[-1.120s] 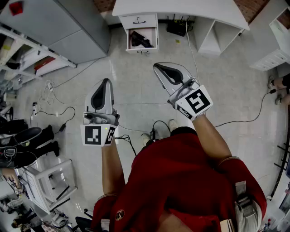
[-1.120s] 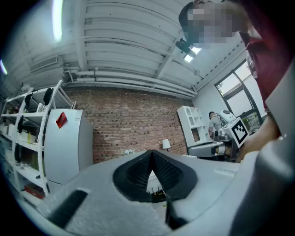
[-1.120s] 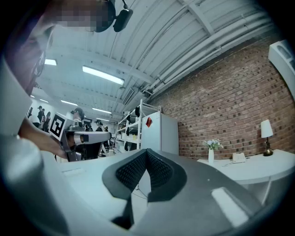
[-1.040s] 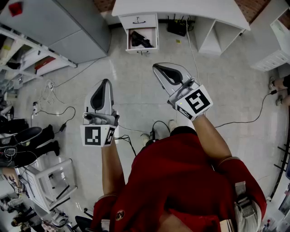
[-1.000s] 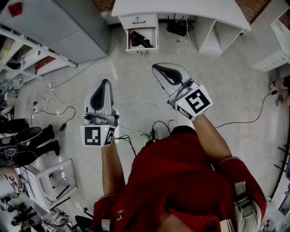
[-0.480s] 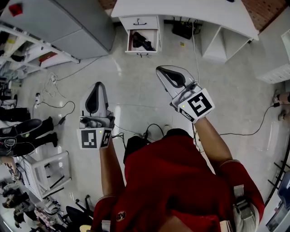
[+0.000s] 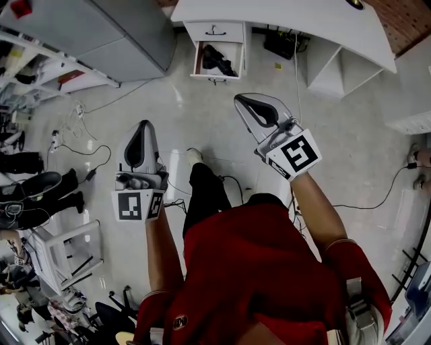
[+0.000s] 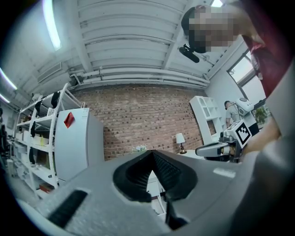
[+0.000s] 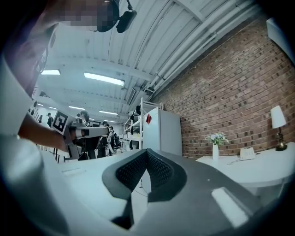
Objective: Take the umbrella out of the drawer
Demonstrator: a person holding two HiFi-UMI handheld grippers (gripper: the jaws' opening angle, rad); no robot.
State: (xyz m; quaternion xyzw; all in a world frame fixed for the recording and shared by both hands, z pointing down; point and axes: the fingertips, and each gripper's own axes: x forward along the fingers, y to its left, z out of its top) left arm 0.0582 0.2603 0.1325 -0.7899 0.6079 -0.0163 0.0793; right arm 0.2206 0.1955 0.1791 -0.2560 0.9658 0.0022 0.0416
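The umbrella (image 7: 217,59) lies in the open drawer (image 7: 217,77) under the worktop (image 7: 289,17), ahead of both tongs and well apart from them. The right tongs (image 7: 240,101) are nearer than the left tongs (image 7: 144,125). Both are closed and empty. The umbrella's long axis slants across the drawer, far-left to near-right. I cannot tell which end is the handle.

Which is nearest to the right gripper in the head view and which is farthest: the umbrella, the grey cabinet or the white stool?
1. umbrella: in the open drawer, just ahead of the right gripper and slightly to its left.
2. grey cabinet: at the upper left, well off to the side.
3. white stool: at the lower left, behind the person.
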